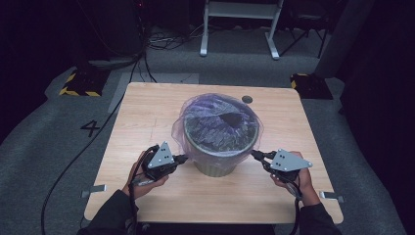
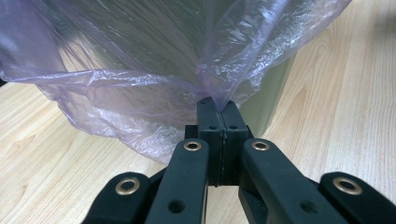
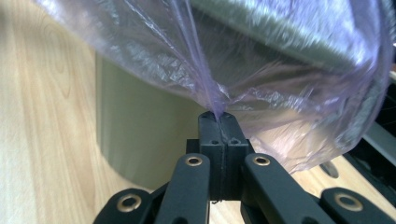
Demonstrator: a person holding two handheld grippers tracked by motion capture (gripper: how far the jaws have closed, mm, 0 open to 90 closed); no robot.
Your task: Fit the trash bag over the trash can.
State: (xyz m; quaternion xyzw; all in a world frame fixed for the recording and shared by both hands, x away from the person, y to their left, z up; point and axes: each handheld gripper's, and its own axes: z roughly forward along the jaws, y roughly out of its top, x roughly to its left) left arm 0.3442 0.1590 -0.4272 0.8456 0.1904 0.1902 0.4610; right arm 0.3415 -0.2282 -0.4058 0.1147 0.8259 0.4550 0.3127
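A pale green bin [image 1: 218,164] stands on the middle of the wooden table [image 1: 147,112]. A thin purple plastic bag [image 1: 220,122] lines it and hangs over its rim. My left gripper [image 1: 185,158] sits at the bin's left side, shut on a pinch of the bag's hanging edge [image 2: 219,100]. My right gripper [image 1: 254,154] is at the bin's right side, likewise shut on a fold of the bag [image 3: 217,109]. In both gripper views the film rises taut from between the closed pads. A dark patch lies inside the bag near the top.
A small round dark hole [image 1: 247,99] marks the table behind the bin. Grey carpet surrounds the table, with cables [image 1: 73,161] on the left and a white frame [image 1: 240,29] at the back. Yellow-black striped blocks [image 1: 80,83] sit at the far corners.
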